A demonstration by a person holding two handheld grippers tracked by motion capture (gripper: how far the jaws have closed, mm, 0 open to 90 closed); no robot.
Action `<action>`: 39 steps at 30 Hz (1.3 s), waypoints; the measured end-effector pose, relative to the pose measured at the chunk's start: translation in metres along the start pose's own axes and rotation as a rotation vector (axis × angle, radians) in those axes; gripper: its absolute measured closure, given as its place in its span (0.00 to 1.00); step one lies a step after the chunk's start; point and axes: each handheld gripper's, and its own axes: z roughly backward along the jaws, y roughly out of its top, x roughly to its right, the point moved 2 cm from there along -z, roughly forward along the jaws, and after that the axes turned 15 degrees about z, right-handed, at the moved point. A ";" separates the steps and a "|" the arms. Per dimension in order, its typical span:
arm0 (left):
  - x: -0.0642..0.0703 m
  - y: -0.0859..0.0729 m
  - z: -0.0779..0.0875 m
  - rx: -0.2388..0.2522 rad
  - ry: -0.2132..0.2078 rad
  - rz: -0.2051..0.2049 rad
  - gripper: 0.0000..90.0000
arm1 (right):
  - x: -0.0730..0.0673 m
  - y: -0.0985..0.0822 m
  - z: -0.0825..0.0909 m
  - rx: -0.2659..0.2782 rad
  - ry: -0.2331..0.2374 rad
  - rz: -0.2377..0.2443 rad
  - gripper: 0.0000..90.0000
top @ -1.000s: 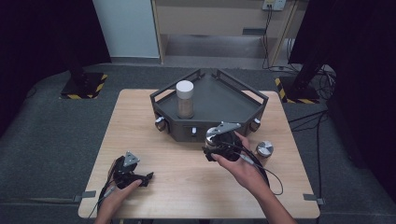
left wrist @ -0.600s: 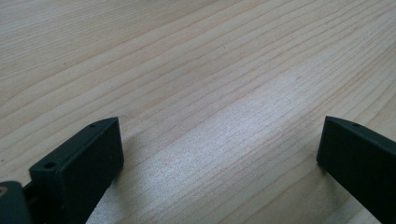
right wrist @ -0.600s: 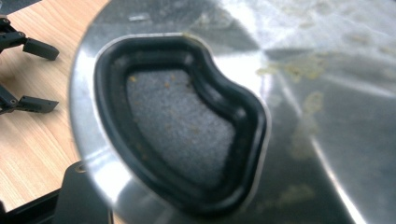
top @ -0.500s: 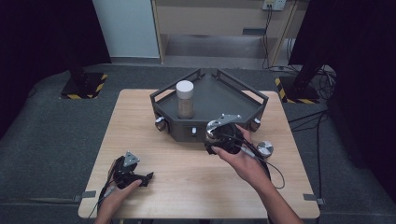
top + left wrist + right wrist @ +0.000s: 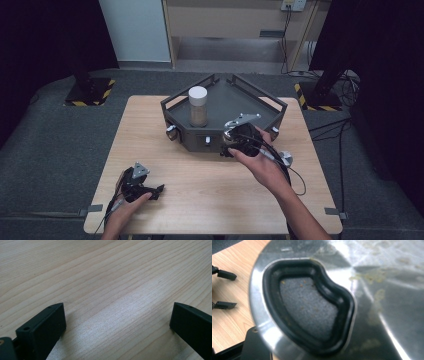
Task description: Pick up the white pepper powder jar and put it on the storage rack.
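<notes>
- Right gripper (image 5: pixel 239 141): held in the right hand (image 5: pixel 260 162) at the front edge of the tray (image 5: pixel 272 102), near its right corner.
- Its jaws are pressed onto a metal lid (image 5: pixel 372 290); 1 black jaw (image 5: pixel 254 345) shows under the lid's rim in the right gripper view.
- Lid: shiny, smeared with yellowish residue, with a black kidney-shaped opening (image 5: pixel 308 305) holding a grey mesh. It sits very close to that gripper's camera, tilted.
- Left gripper (image 5: pixel 150 191): low over the table (image 5: pixel 200 185) near the front left, held in the left hand (image 5: pixel 125 207). Its 2 jaws are spread wide with nothing between them, bare wood below.
- Jar (image 5: pixel 198 106): white cap, brownish contents, upright in the tray's left part, well apart from both grippers.
- Small metal piece (image 5: pixel 286 158): on the table just right of the right hand; what it is cannot be told.
</notes>
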 end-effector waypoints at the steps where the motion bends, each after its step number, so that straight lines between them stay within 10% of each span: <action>1: 0.000 0.000 0.000 0.000 0.000 0.000 0.00 | 0.001 0.001 0.000 0.002 -0.001 0.002 0.35; 39: 0.000 0.000 0.000 0.000 0.000 0.000 0.00 | 0.037 0.033 -0.016 -0.009 -0.035 -0.033 0.35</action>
